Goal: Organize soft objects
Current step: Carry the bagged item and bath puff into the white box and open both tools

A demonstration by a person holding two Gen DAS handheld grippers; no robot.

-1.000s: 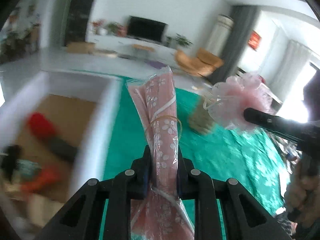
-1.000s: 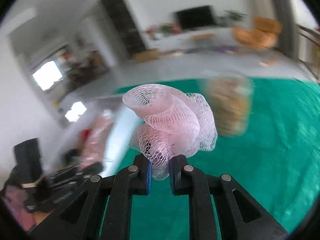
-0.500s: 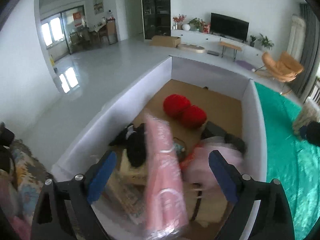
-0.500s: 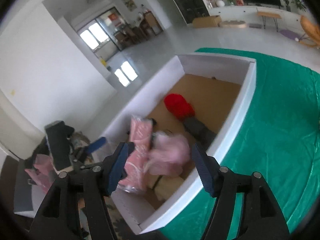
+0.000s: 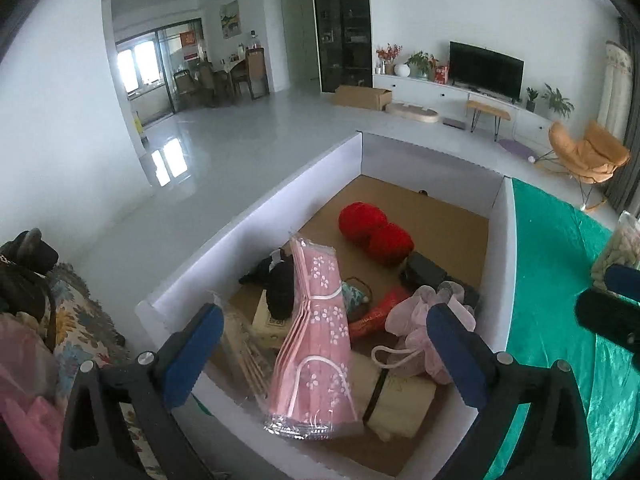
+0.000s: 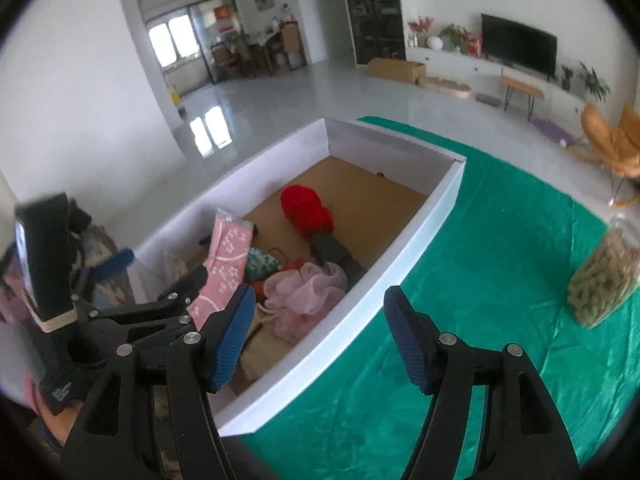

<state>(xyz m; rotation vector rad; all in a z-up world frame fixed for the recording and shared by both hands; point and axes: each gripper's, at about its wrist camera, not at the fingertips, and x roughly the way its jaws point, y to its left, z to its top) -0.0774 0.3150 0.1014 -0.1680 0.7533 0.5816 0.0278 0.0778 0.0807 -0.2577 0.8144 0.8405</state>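
Observation:
A white box (image 5: 256,220) with a brown floor stands at the left edge of the green tablecloth (image 5: 560,280); the right wrist view shows it too (image 6: 400,264). Inside lie a pink flowered packet (image 5: 316,344) (image 6: 226,258), a pink mesh bath puff (image 5: 420,328) (image 6: 308,290), red yarn balls (image 5: 374,232) (image 6: 306,208), dark items and a beige roll. My left gripper (image 5: 324,356) is open above the packet, empty. My right gripper (image 6: 320,340) is open above the box's near wall, empty.
A clear jar of pale green pieces (image 6: 604,280) stands on the cloth at the right. A patterned cushion (image 5: 76,320) lies left of the box. Behind is a living room with a TV and an orange chair (image 5: 584,156).
One second ago each gripper held its item over the cloth. Both moved over the box and opened; the packet and the puff now lie inside it.

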